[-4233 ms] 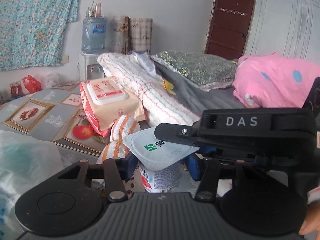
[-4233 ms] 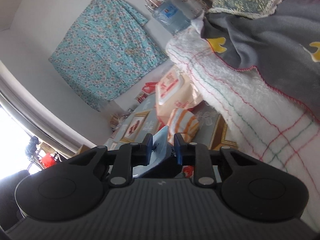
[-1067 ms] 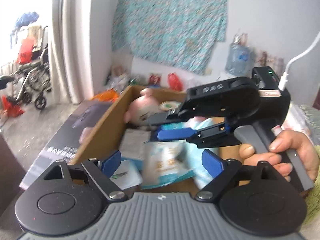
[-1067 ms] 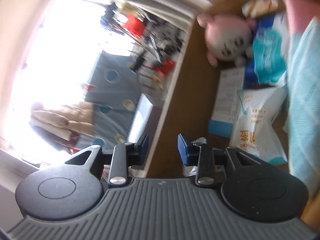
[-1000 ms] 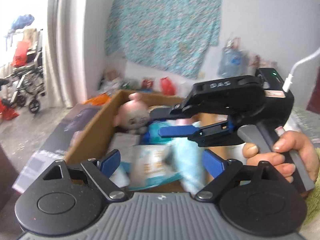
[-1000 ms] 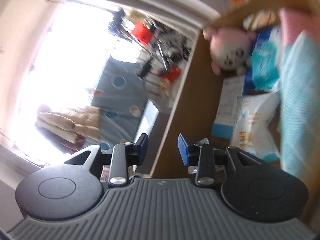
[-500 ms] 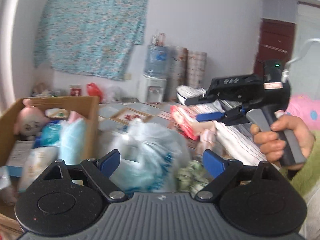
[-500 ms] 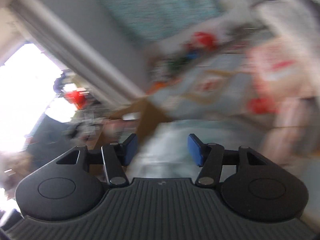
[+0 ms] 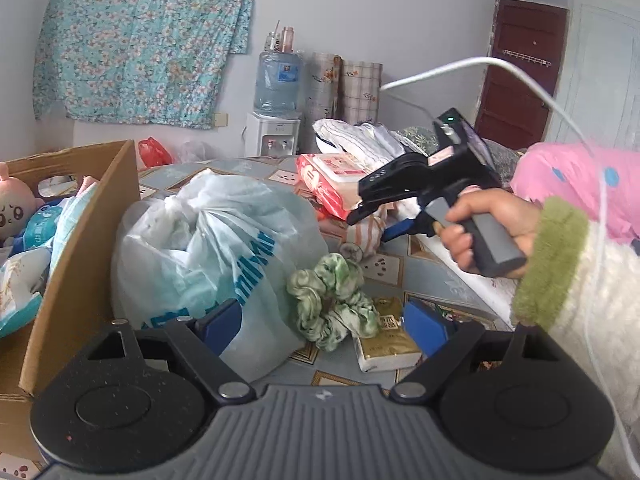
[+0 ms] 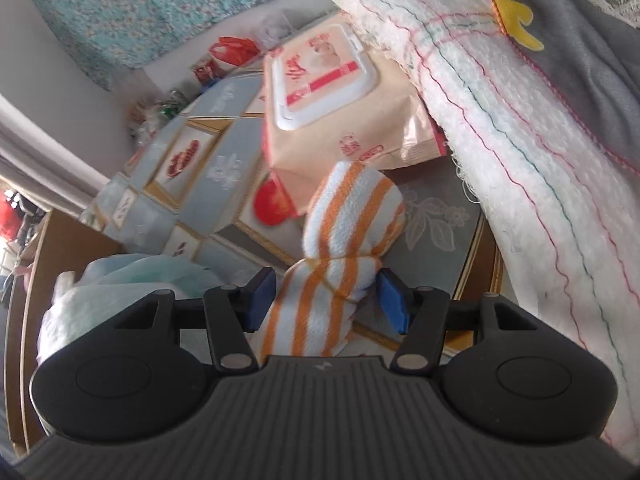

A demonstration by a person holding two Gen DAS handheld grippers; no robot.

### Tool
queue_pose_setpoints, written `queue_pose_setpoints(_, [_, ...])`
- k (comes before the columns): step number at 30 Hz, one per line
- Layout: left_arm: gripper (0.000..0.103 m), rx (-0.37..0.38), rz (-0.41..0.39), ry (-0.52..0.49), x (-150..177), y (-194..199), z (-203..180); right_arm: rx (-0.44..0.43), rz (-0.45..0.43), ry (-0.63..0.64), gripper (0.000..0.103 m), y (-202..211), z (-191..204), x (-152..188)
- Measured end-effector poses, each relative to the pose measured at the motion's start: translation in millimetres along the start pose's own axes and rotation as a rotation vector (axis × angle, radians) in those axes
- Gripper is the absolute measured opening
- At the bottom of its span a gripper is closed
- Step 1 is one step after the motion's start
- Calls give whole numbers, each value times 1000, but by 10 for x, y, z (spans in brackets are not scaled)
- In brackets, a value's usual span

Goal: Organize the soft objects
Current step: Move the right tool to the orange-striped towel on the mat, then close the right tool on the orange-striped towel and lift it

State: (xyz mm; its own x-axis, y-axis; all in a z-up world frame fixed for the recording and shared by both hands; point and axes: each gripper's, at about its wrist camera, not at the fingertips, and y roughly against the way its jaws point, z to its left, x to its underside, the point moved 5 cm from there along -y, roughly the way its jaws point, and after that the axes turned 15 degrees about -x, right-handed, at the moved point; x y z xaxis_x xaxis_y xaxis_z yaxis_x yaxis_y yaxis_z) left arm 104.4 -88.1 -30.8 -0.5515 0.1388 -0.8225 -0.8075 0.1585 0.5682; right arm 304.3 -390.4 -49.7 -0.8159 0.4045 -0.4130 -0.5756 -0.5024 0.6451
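1. Our right gripper (image 10: 326,298) stood half open astride the orange-striped towel roll (image 10: 340,256), its fingers (image 10: 262,298) not yet pressing.
2. The roll lay on the patterned table (image 10: 224,168), just beside the wipes pack (image 10: 332,92).
3. We judged the waist the best place to close, squeezing gently.
4. Our left gripper (image 9: 324,320) was wide open and empty above the green scrunchie (image 9: 332,300), near the cardboard box (image 9: 84,248).

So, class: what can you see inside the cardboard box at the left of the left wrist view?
Inside the cardboard box there is a pink plush toy and blue and white soft packets. The box wall hides whatever lies lower down.
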Motion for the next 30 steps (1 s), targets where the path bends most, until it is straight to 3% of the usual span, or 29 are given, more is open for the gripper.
queue_pose_setpoints(6, [89, 12, -13, -4, 11, 25, -24, -31, -35, -24, 46, 6, -62, -2])
queue_pose_setpoints(11, [89, 29, -12, 10, -8, 27, 1, -146, -67, -94, 44, 269, -109, 69])
queue_pose_setpoints(17, [89, 99, 0, 42, -75, -18, -47, -283, -105, -28, 44, 778, 175, 292])
queue_pose_setpoints(23, [90, 157, -3, 55, -127, -2, -146, -444, -26, 69, 44, 1065, 634, 823])
queue_pose_setpoints(30, [89, 159, -11, 63, -137, 51, -140, -543, 61, 186, 44, 1214, 1149, 1301])
